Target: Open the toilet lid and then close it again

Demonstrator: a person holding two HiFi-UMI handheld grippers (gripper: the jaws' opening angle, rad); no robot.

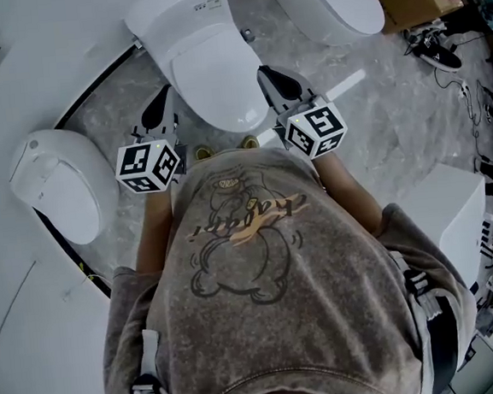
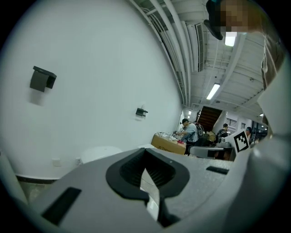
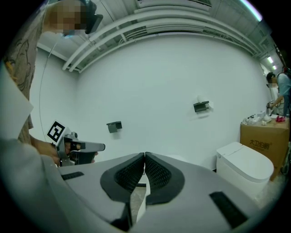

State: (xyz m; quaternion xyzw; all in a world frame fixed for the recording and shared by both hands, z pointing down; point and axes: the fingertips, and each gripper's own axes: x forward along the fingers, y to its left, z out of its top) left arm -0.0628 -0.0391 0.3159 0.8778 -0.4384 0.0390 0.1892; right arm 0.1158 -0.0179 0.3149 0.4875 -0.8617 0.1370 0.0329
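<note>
Either side of the closed toilet lid (image 1: 214,76), the left gripper (image 1: 165,93) and right gripper (image 1: 266,72) hovered, jaws pressed together, empty.

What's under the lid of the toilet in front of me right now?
The lid is down, so everything beneath it is covered and cannot be seen. Nothing lies on top; the left gripper and right gripper, both shut, flank it.

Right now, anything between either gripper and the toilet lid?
Nothing visible. The left gripper and right gripper flank the front end of the closed toilet lid, jaws shut and empty, with no object between them and its edges.
</note>
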